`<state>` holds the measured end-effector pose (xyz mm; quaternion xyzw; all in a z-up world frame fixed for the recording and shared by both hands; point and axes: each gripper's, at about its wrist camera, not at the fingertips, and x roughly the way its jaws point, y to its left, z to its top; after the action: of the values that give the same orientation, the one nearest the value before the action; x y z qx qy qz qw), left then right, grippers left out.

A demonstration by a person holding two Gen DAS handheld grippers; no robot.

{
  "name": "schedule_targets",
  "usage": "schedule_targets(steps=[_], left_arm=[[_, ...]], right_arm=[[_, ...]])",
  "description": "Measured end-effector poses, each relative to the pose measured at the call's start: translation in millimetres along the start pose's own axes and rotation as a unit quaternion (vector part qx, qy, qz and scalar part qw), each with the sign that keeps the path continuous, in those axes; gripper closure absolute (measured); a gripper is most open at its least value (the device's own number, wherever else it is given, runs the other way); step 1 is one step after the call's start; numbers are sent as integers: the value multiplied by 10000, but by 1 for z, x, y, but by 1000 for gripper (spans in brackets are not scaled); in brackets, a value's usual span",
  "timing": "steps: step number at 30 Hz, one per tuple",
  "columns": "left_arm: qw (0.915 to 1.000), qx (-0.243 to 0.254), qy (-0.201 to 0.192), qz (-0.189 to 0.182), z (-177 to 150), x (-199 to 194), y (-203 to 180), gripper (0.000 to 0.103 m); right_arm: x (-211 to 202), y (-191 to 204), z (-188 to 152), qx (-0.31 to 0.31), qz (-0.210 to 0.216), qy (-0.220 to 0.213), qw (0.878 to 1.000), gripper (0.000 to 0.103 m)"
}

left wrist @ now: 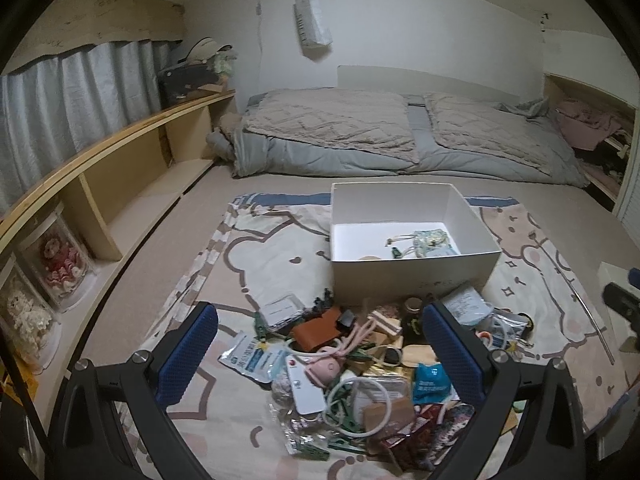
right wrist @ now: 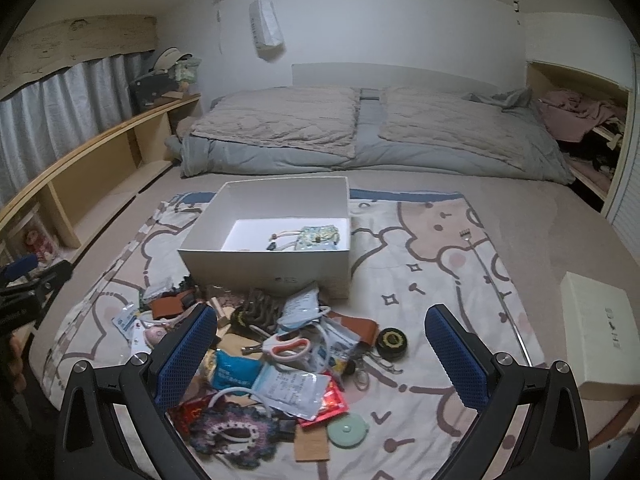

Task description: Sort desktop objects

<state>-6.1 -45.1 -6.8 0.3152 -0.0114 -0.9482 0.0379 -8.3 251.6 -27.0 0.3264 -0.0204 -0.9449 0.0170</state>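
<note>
Right gripper [right wrist: 320, 354] wide open, nothing between its blue fingers [right wrist: 182, 354], hovering over a heap of small clutter [right wrist: 276, 364] on a cartoon-print blanket [right wrist: 436, 264]. Scissors [right wrist: 286, 346] with orange-and-white handles lie on top. White box [right wrist: 264, 270] behind the heap holds a patterned pouch [right wrist: 320, 236]. Black round tin [right wrist: 392, 343] right of the heap. White lid [right wrist: 600, 332] near the blanket's right edge.

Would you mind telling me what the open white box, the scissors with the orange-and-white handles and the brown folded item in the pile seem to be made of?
The open white box looks like matte cardboard: thin, straight walls with crisp folded corners. The scissors with the orange-and-white handles seem to have smooth plastic grips; the blades are mostly hidden, probably metal. The brown folded item looks like leather or a leather imitation, with an even tan, low-sheen surface.
</note>
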Motion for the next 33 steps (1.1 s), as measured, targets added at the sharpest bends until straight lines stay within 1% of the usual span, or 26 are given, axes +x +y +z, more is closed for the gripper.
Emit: schedule_targets(steps=[10,25,33], left_arm=[[9996,-222,12,146,-5,2,35,0],[9987,-381,58,335,-18,-4,69,0],[9983,-290,222,458,-32,-2,86,0]], right_arm=[[1,-37,-6,226,-223,117,9994,0],[-10,-60,-17,262,-374,188,9988,0],[-14,-59,-27,27,-363,272,9990,0]])
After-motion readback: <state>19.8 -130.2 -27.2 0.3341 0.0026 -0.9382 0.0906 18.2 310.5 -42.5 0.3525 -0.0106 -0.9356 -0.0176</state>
